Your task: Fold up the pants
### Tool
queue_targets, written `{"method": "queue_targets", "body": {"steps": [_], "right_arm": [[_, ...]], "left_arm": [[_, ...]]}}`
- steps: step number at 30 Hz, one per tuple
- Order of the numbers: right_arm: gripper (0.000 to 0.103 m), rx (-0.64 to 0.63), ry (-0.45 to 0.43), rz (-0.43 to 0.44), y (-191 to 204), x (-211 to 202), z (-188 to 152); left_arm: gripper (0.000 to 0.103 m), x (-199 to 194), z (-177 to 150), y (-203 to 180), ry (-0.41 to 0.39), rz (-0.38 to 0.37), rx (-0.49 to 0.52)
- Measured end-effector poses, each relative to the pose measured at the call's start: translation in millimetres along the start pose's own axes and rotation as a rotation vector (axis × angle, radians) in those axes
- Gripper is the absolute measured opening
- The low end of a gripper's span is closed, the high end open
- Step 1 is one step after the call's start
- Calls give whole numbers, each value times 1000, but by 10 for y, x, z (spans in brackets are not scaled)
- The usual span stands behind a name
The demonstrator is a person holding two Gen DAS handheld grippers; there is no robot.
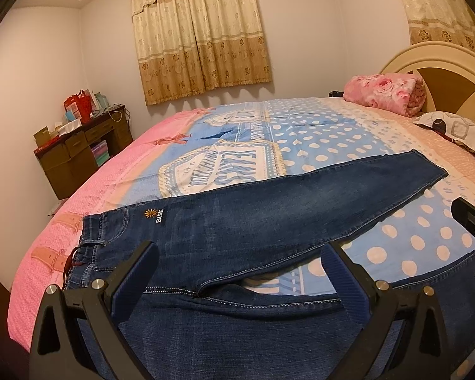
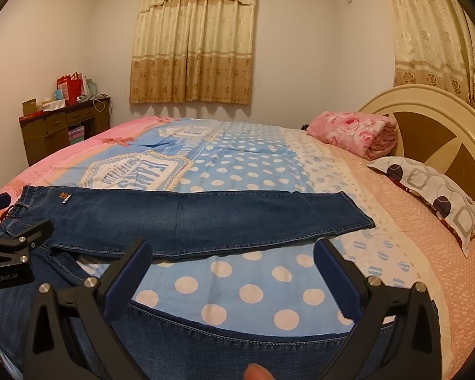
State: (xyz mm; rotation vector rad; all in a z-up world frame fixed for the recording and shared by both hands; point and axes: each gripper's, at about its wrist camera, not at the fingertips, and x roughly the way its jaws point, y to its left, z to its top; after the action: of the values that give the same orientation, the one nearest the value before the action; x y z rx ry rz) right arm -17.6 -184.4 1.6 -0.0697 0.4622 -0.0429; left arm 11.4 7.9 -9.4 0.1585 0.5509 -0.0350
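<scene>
Denim fills the nearest ground under both tools: the pants [image 1: 269, 209] lie spread on the bed [image 1: 332, 133], one leg running under the tools and the other stretched flat just beyond their tips toward the right. The left tool [image 1: 240, 255] hangs over the crotch seam with its blue-padded fingers [image 1: 144, 267] wide apart, holding nothing. The right tool [image 2: 232, 253] is likewise spread open and empty, over the polka-dot sheet between the two legs. Dark blue with pale stitching, the pants carry a small orange flower patch [image 1: 149, 214] near the waistband to the left. Farther right lie a patterned pillow [image 2: 433, 193] and a folded pink blanket [image 2: 354, 133]. Far left, a brown table [image 2: 63, 123] carries red gift bags [image 2: 69, 87] and boxes, contents unclear.
</scene>
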Motion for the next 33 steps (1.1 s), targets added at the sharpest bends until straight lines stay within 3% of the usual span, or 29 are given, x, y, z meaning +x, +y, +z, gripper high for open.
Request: {"method": "queue_targets", "body": {"steps": [33], "right_arm": [[103,1,15,31,4,92,-97]], "left_arm": [[102,104,-67,-2,20,1,-2]]}}
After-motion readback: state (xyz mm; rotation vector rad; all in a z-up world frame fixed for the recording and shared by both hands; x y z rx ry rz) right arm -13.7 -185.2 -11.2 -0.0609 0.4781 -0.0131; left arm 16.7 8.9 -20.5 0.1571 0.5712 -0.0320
